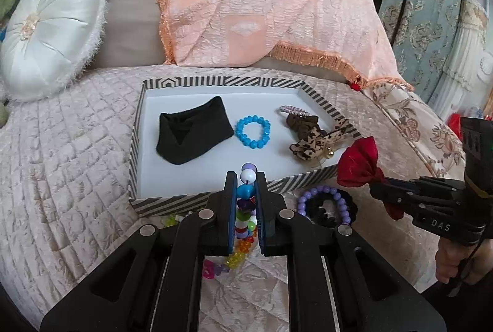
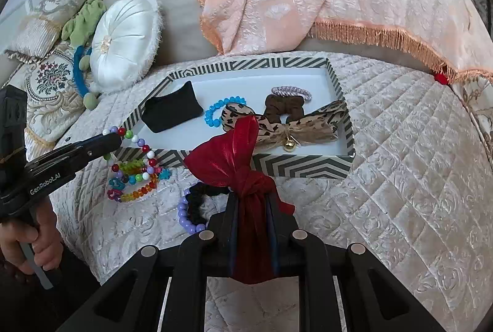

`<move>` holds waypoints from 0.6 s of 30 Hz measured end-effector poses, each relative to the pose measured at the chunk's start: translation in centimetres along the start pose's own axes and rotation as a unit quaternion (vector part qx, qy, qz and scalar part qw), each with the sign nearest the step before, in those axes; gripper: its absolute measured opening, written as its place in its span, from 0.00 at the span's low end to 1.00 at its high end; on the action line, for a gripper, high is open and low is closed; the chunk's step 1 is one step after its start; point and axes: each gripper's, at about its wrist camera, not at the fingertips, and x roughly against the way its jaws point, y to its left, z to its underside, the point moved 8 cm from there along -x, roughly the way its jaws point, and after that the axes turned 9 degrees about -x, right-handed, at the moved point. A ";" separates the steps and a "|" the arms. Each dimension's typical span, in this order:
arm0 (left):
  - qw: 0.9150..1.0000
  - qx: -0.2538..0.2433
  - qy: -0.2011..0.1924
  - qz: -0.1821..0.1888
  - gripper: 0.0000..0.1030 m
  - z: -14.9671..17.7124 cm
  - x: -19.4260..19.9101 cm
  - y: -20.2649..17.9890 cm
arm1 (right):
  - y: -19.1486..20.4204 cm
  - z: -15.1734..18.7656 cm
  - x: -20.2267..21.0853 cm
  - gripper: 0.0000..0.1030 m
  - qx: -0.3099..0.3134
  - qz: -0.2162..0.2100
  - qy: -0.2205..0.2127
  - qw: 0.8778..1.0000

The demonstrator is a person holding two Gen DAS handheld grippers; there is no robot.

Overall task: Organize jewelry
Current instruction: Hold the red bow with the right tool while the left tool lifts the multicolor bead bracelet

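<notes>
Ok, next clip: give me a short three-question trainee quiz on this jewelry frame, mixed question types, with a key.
1. True or false: the left gripper is shut on the multicolored bead necklace.
2. What does the right gripper hold? A) the blue bead bracelet B) the red ribbon bow C) the black pouch
3. Where does the purple bead bracelet lie: inside the striped tray or outside it?

Key:
1. True.
2. B, the red ribbon bow; the blue bead bracelet and black pouch lie in the tray.
3. Outside, on the quilted cover in front of the tray, with a black scrunchie.
</notes>
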 end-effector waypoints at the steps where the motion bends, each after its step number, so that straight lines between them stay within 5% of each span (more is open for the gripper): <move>1: 1.000 0.000 -0.001 -0.003 0.09 0.0 0.1 0.1 | 0.1 0.0 0.0 0.15 0.001 -0.001 -0.001 1.000; 18: 0.999 -0.006 -0.002 -0.034 0.09 0.1 0.0 0.4 | 0.7 0.4 -0.4 0.15 0.010 0.005 -0.003 1.000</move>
